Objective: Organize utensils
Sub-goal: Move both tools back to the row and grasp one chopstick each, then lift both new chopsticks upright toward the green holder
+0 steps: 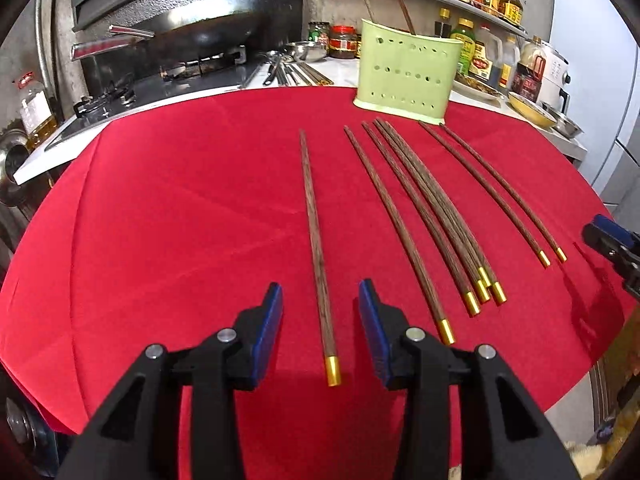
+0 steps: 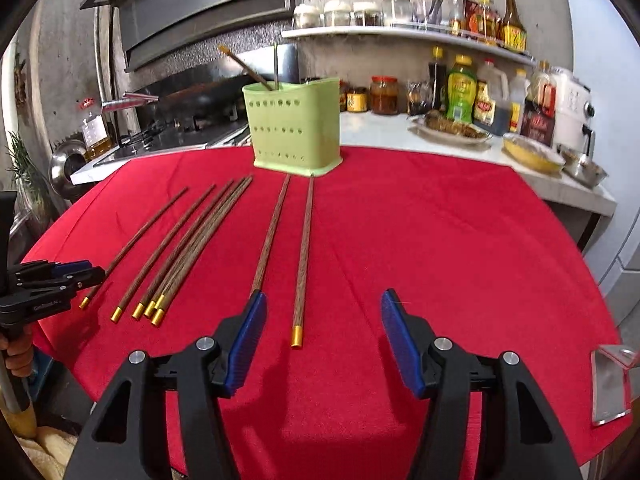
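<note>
left gripper [image 1: 320, 300] open astride lone chopstick [image 1: 316, 240], empty | right gripper [image 2: 323, 308] open over another chopstick [image 2: 303, 256], empty | squeeze near gold caps, drop into green holder [image 1: 408, 76]

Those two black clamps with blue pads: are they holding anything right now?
Left gripper: open, empty, a gold-tipped wooden chopstick lying between its jaws.
Right gripper: open, empty.
</note>
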Demonstrator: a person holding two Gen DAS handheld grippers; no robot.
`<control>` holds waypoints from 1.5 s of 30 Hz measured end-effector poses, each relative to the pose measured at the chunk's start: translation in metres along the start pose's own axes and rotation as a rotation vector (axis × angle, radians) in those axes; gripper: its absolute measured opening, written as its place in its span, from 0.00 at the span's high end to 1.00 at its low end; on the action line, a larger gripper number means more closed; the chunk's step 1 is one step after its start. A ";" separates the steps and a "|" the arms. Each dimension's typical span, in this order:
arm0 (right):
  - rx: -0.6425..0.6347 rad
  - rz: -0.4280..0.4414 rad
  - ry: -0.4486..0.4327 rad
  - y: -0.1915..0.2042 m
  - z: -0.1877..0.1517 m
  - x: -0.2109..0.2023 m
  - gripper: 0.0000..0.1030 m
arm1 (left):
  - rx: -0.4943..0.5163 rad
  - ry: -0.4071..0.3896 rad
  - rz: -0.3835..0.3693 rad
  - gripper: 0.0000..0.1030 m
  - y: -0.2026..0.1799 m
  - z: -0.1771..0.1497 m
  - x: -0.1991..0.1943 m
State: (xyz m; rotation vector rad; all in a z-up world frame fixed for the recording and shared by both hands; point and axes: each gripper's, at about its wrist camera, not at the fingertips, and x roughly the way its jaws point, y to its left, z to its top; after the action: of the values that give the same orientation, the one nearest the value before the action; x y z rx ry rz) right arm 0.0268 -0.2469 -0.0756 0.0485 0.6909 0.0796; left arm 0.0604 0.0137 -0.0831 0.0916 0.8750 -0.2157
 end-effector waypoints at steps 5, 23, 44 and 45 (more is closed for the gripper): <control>-0.024 0.010 0.049 0.007 -0.006 0.012 0.65 | -0.002 0.012 -0.030 0.62 0.004 -0.006 0.001; -0.053 -0.008 0.052 0.018 -0.013 0.028 0.77 | 0.104 0.022 0.099 0.92 -0.019 -0.016 -0.006; -0.036 -0.016 -0.151 0.016 0.012 -0.036 0.93 | -0.008 -0.209 0.036 0.93 0.005 0.000 -0.066; -0.040 -0.015 -0.176 0.017 0.019 -0.044 0.93 | -0.009 -0.249 0.025 0.93 0.006 0.007 -0.077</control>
State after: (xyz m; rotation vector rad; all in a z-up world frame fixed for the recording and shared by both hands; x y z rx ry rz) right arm 0.0042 -0.2347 -0.0321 0.0113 0.5136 0.0737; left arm 0.0192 0.0299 -0.0195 0.0661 0.6268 -0.1949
